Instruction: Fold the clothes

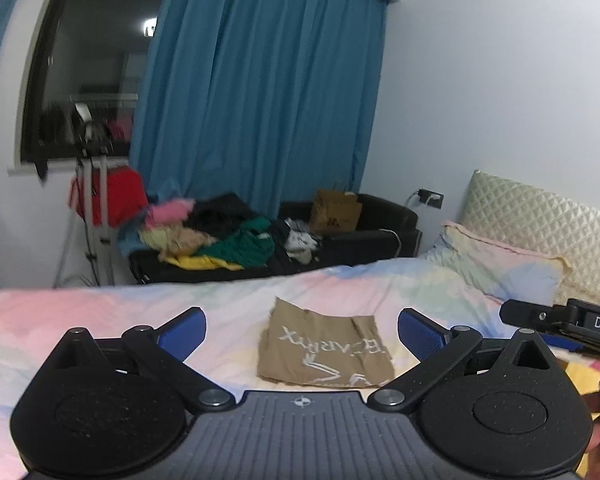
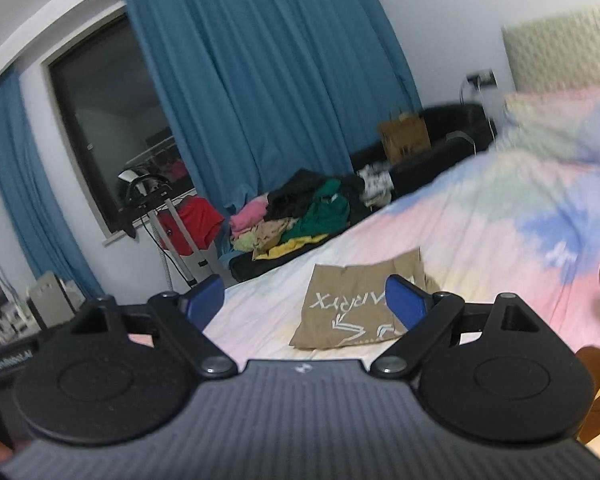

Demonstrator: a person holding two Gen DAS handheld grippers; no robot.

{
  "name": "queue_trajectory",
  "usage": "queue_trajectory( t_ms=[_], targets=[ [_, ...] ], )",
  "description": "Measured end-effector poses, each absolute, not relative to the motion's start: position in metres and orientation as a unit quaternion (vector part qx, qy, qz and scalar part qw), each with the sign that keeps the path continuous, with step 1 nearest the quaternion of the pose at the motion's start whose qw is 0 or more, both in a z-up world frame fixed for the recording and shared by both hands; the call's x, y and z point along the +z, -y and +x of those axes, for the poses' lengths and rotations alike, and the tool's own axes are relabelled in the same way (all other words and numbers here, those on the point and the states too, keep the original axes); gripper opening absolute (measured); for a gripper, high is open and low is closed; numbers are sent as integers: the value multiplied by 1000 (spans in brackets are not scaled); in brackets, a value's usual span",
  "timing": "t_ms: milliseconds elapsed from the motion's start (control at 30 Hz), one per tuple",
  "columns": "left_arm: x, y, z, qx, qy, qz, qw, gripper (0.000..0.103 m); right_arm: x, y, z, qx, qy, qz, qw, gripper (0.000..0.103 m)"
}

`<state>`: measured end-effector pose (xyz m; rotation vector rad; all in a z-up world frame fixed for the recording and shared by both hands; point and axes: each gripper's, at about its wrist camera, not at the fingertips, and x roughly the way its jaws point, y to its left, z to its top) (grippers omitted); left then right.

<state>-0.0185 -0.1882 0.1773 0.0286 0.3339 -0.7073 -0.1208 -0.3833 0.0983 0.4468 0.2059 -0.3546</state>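
Observation:
A tan folded garment [image 1: 324, 346] with white lettering lies flat on the pastel bedsheet [image 1: 100, 312], a little ahead of both grippers. My left gripper [image 1: 302, 334] stands open above the bed, its blue pads [image 1: 184, 332] wide apart with nothing between them. In the right wrist view the same tan garment [image 2: 356, 304] lies ahead on the bedsheet [image 2: 480, 232]. My right gripper [image 2: 304, 300] is open too, with nothing held, and its right pad [image 2: 406, 300] overlaps the garment's edge in the picture. Part of the right gripper's body [image 1: 560, 320] shows at the left view's right edge.
A black sofa [image 1: 380, 236] beyond the bed carries a pile of unfolded clothes [image 1: 220, 236] and a brown paper bag [image 1: 334, 210]. A pillow [image 1: 496, 264] and quilted headboard [image 1: 540, 220] stand at the right. Blue curtains [image 1: 260, 100], a dark window and a garment steamer stand [image 1: 96, 208] line the far wall.

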Motion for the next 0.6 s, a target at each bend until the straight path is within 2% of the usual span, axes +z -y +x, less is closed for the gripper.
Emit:
queue_trajectory(
  t_ms=[233, 600],
  targets=[
    [143, 172, -42, -329, -144, 30, 933, 103, 77, 352, -133, -192, -70, 164, 965, 89],
    [87, 171, -38, -305, -132, 45, 942, 103, 10, 338, -108, -206, -89, 146, 964, 89]
  ],
)
